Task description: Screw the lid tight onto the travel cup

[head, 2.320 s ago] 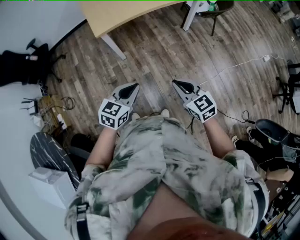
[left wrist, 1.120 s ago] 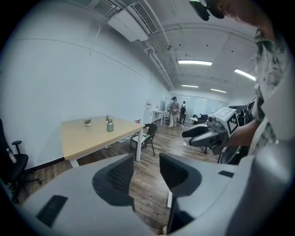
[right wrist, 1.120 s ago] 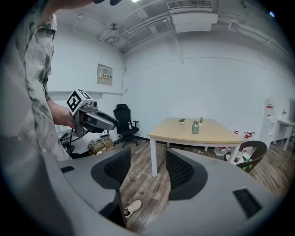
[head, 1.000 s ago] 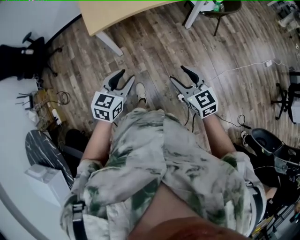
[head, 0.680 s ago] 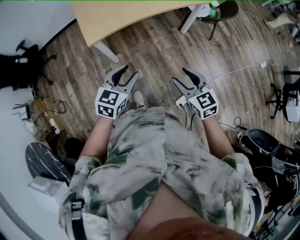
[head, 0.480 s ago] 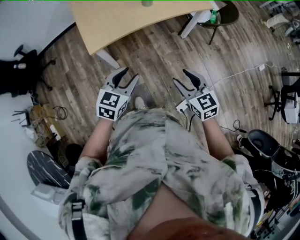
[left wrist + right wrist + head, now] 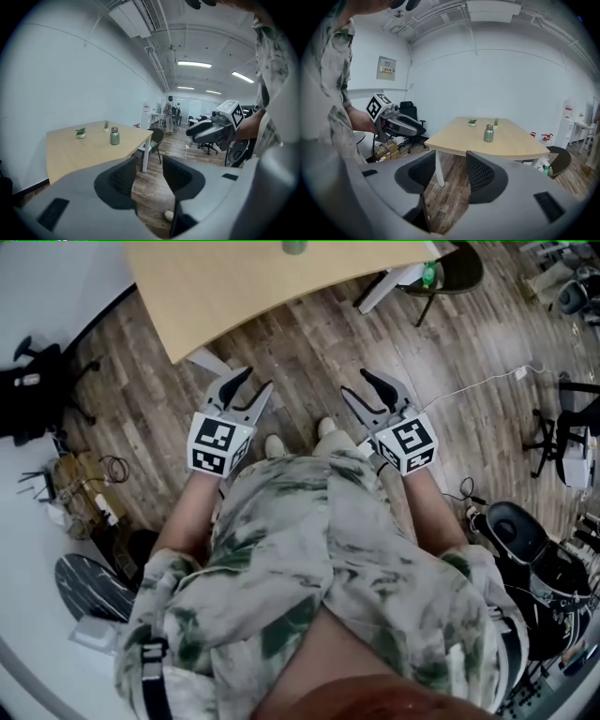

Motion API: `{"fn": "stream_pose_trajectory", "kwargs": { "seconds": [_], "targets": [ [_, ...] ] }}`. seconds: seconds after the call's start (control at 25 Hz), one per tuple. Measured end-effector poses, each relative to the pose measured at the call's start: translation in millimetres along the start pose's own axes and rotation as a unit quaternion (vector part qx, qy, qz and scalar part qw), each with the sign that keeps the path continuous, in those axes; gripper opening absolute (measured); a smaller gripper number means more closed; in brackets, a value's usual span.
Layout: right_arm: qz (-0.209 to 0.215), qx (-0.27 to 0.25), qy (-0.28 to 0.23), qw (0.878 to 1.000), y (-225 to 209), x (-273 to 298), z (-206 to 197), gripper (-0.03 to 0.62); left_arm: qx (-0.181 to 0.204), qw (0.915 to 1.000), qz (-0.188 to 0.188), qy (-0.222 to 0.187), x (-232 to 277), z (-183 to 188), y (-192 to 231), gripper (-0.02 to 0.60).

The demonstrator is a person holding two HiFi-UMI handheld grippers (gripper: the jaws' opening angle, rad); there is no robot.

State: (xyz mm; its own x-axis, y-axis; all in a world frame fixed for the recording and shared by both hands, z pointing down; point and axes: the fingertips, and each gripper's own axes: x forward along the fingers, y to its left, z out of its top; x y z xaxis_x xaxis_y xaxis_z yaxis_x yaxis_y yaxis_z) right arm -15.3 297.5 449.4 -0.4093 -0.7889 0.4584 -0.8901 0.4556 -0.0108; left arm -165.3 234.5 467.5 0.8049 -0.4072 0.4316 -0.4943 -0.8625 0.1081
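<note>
A green travel cup (image 7: 115,136) with a silver lid stands upright on the light wooden table (image 7: 244,287), some way ahead of both grippers. The cup (image 7: 489,133) also shows in the right gripper view, and its top (image 7: 293,246) just shows at the head view's upper edge. My left gripper (image 7: 255,381) is open and empty over the wooden floor. My right gripper (image 7: 356,383) is also open. Its jaws have just been closing a little, with nothing between them. Both point forward and somewhat down toward the table.
Two small potted plants (image 7: 472,122) sit behind the cup. A dark chair (image 7: 450,259) stands past the table's right leg. A black office chair (image 7: 28,381) and tangled cables (image 7: 89,484) are on the left. A white cable (image 7: 469,381) and a black bin (image 7: 516,521) lie on the right.
Both grippers have travelled forward with the person, side by side. The table fills more of the head view's top and the cup's top has come into view.
</note>
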Motion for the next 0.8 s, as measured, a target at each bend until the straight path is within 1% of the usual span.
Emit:
{"fn": "stream_pose_trajectory", "kwargs": {
  "seconds": [0.12, 0.28, 0.56, 0.8],
  "targets": [
    [0.012, -0.004, -0.002, 1.0, -30, 6, 3, 0.219, -0.004, 0.9999, 0.01, 0.001, 26, 15, 1, 0.176],
    [0.038, -0.025, -0.002, 0.999, -72, 14, 15, 0.219, -0.017, 0.9993, 0.034, -0.003, 57, 38, 2, 0.176],
    [0.081, -0.045, -0.008, 0.996, -150, 24, 22, 0.221, -0.027, 0.9975, 0.065, -0.007, 122, 76, -6, 0.176],
    [0.115, -0.048, -0.011, 0.992, -198, 40, 17, 0.221, -0.043, 0.9941, 0.1, -0.004, 162, 92, -6, 0.176]
  ]
}}
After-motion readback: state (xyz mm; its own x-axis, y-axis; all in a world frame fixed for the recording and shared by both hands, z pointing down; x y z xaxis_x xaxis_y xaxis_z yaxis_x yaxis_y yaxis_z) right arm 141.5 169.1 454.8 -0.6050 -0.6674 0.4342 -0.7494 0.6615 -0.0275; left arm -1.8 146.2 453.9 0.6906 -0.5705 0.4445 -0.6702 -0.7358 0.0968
